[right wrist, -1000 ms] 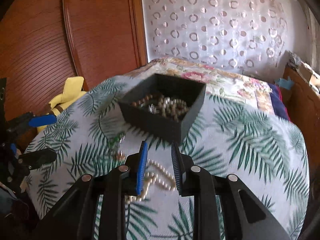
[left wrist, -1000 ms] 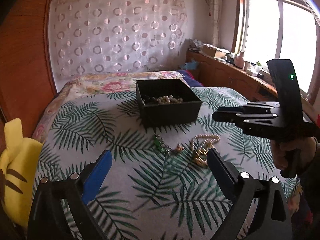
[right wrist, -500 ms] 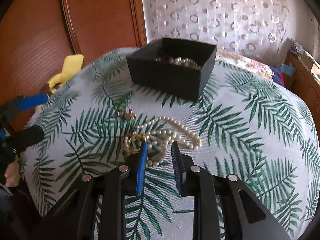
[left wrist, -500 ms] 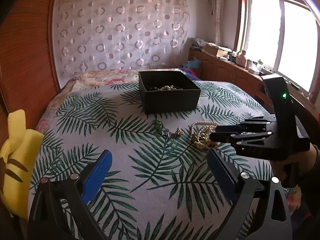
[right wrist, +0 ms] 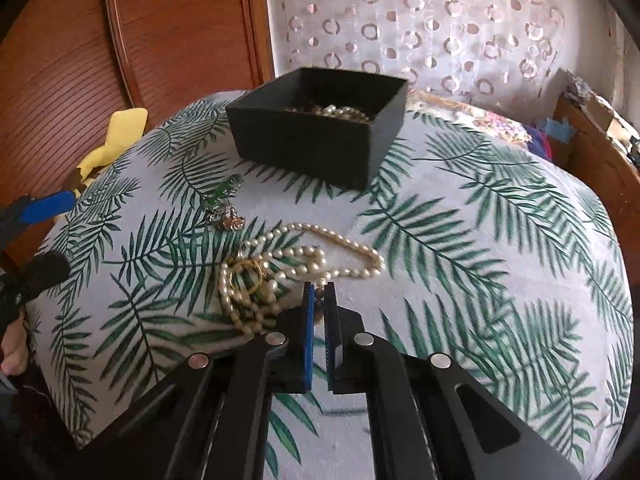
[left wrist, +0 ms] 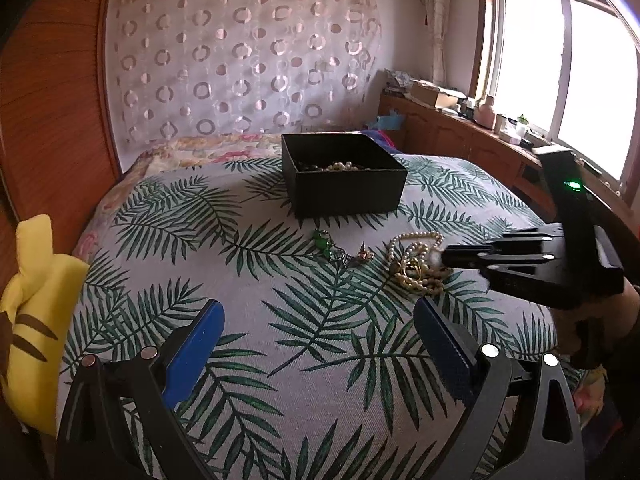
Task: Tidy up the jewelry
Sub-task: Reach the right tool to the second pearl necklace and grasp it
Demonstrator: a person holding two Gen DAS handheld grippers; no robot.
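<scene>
Right gripper (right wrist: 319, 294) sits low over the bed (right wrist: 500, 240), its blue pads nearly pressed together with only a thin slit between them, right at the near edge of the pearl necklace (right wrist: 304, 256). A small brownish bit shows in that slit, so it is probably pinching a strand or clasp, though I cannot tell for sure that anything is caught. The low, flat approach suits a limp string of beads: it has to be nipped at one point and lifted, not scooped.

The necklace lies in a loose tangle with a gold ring (right wrist: 248, 274) on it, in front of the black box (right wrist: 320, 136) and well apart from it. Green and silver trinkets (right wrist: 224, 204) lie to the left of the necklace, nearer the box. The box is open-topped and already holds pearls, so it reads as the place everything is meant to go.

Left gripper (left wrist: 316, 330) hovers farther from the box than the pile, fingers spread wide and holding nothing, seemingly waiting its turn.

Compared with half a second ago, the right gripper has come down and forward onto the pile and its pads have narrowed from a clear gap to almost closed. The left gripper has barely shifted and stays spread. The box and trinkets lie where they were.
</scene>
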